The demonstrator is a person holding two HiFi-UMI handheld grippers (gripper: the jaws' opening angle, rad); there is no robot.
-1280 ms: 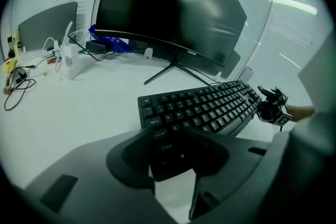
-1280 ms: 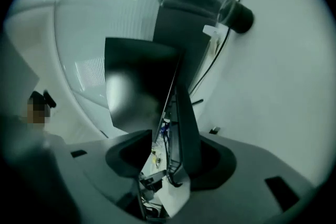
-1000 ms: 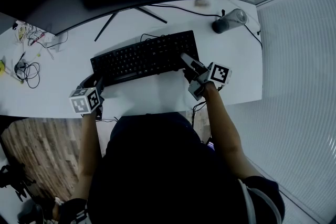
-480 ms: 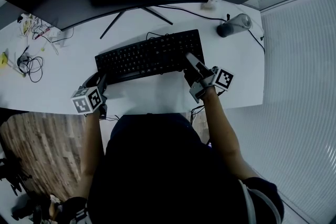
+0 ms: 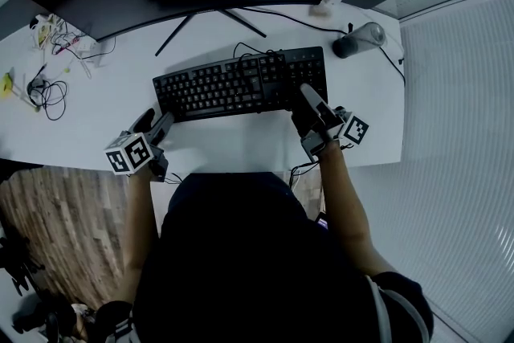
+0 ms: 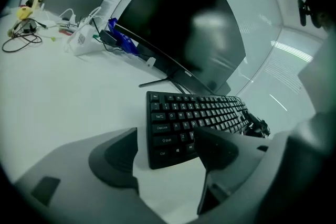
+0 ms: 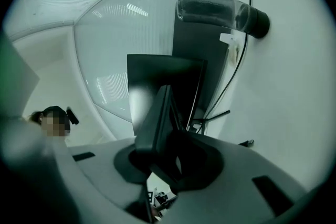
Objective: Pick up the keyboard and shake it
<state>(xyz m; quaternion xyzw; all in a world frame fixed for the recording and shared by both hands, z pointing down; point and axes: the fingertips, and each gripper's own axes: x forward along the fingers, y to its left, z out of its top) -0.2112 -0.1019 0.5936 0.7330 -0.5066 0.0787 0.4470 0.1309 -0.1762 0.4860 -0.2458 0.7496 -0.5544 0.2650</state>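
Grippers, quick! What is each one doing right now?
Left gripper: open, jaws just opened; keyboard corner between them, ungripped.
Right gripper: jaws just closed, holding the keyboard's edge.

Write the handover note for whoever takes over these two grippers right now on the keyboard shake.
Left gripper: open, jaws just opened. The left corner of the keyboard sits between them, not pressed.
Right gripper: jaws just closed, shut on the keyboard's right end.
Keyboard: on the white desk below the monitor; whether its right end is off the desk cannot be told.
Done: right grip.
Left to do: grip the left end, lift, shake.
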